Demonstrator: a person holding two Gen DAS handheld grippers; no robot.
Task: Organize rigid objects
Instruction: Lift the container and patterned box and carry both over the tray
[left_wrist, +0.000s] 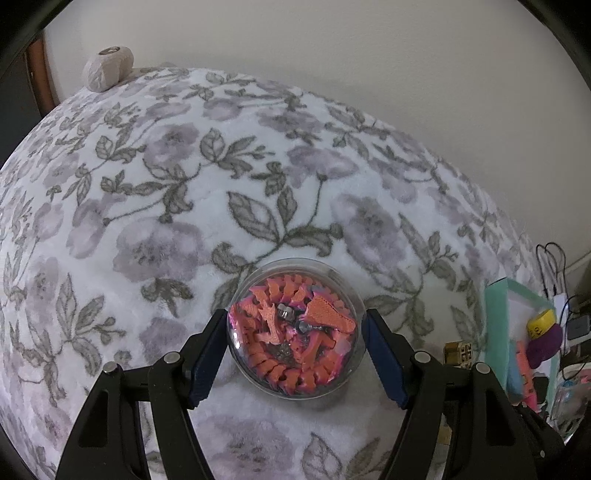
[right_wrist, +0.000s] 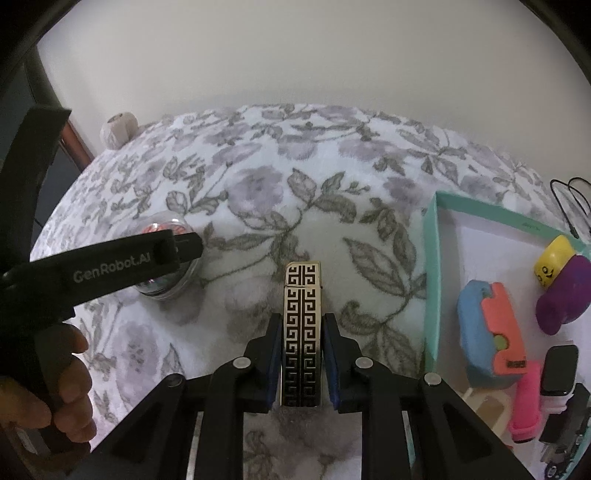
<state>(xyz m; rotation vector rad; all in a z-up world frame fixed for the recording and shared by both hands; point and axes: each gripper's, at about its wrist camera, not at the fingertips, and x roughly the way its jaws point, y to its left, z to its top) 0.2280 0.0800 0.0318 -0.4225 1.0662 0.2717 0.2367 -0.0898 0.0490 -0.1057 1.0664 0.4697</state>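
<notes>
1. Nearest, in the right wrist view: right gripper (right_wrist: 302, 321) clamped on a gold-and-black key-pattern case (right_wrist: 302, 291), lengthwise between the pads, above the floral blanket (right_wrist: 258, 192).
2. At left of that view: left hand (right_wrist: 70, 380) around a black handle.
3. In the left wrist view: left gripper (left_wrist: 295, 317) spread wide, pads set against both sides of a clear round case (left_wrist: 291, 354) full of orange pieces, resting on the blanket.
4. To the right: teal tray (right_wrist: 430, 258) holding a blue-and-orange block (right_wrist: 484, 332), a pink piece (right_wrist: 526, 398) and a yellow-and-purple toy (right_wrist: 561, 284).
5. Farthest: beige round object (left_wrist: 108, 68) at the blanket's back edge, against a pale wall (left_wrist: 369, 55).
</notes>
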